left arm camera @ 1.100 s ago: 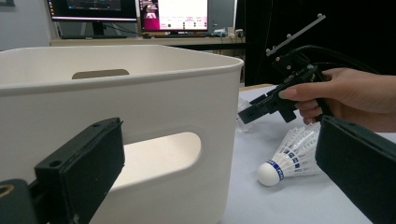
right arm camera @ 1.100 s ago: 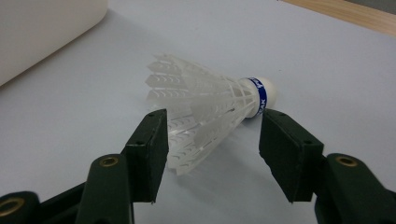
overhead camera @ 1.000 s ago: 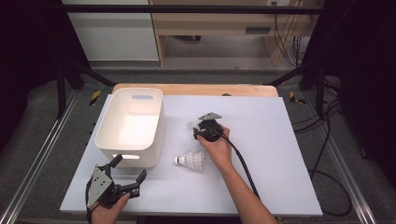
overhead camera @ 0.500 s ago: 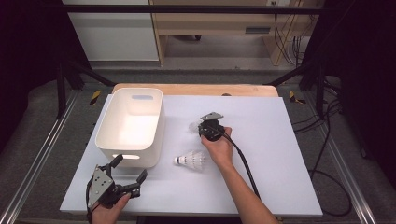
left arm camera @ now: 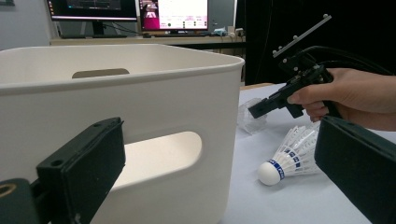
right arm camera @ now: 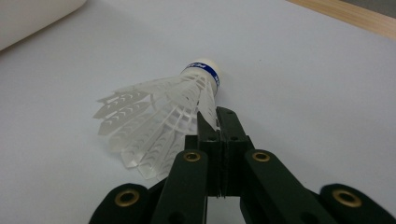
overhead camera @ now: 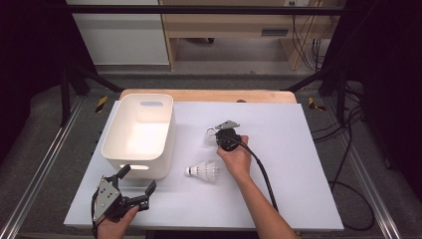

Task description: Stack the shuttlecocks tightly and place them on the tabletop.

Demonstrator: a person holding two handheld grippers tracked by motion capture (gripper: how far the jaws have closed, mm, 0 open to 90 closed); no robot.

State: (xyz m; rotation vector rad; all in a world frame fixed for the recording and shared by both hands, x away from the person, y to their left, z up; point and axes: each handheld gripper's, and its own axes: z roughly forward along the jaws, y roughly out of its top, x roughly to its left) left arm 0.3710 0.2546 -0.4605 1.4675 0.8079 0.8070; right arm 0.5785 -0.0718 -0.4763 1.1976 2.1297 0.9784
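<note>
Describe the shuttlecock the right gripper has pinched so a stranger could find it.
Start at the white bin on the left of the table. The held shuttlecock lies beside its right wall, its skirt edge nipped by the right gripper; the free shuttlecock lies nearer the person.

High view overhead; claw views low, near shuttlecock (left arm camera: 286, 161).

Two shuttlecocks (overhead camera: 204, 170) (overhead camera: 210, 137), one bin (overhead camera: 140, 133)

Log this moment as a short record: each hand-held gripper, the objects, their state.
right hand-held gripper: jaws just closed, shut on the skirt of the held shuttlecock
left hand-held gripper: open, holding nothing, in front of the white bin
second shuttlecock: lying on the white board, untouched
white bin: looks empty
</note>
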